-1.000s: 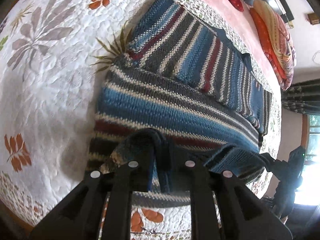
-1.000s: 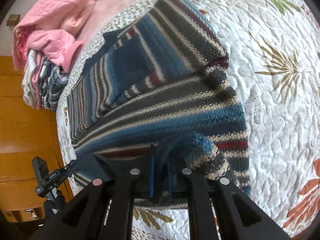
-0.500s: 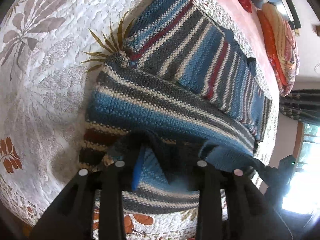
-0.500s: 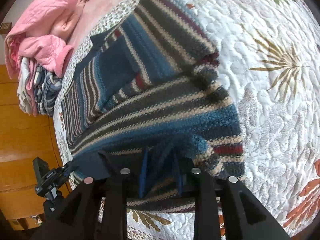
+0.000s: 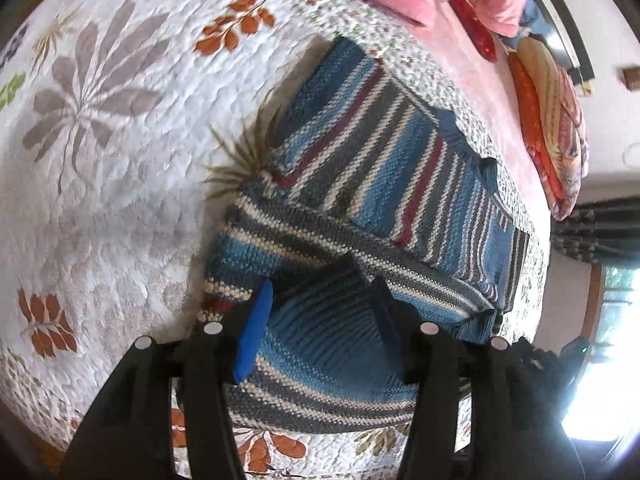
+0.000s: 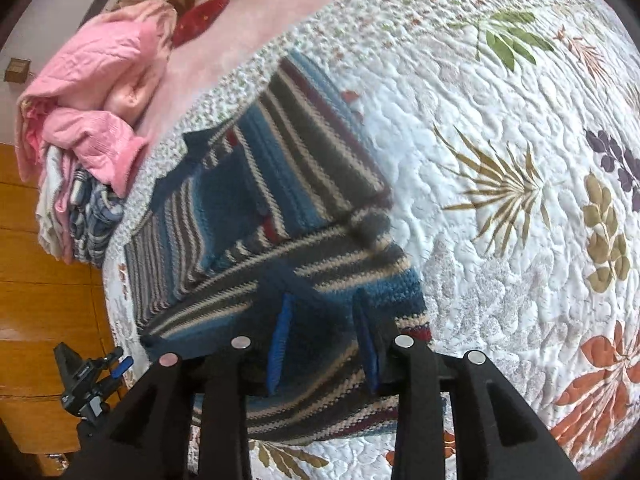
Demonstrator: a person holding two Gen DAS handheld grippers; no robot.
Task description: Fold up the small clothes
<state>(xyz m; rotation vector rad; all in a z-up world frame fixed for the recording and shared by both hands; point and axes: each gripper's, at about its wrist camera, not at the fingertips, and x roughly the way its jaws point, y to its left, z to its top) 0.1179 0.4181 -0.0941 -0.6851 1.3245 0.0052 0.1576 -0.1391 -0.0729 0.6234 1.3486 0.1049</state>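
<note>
One striped sweater (image 5: 360, 208), two open tools above it.

The near edge of the striped sweater (image 5: 360, 208) is hidden behind the left gripper (image 5: 320, 320) and, in the other view, the right gripper (image 6: 324, 328). The pile of clothes (image 6: 88, 128) is partly cut off by the frame, and the window (image 5: 612, 340) is washed out by glare.

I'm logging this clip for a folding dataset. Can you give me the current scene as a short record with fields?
garment: striped knit sweater, partly folded, bottom edge laid over the body
surface: floral quilt on a bed
left gripper: open, over the near fold
right gripper: open, over the near fold
background: pile of pink clothes beyond the quilt
</note>
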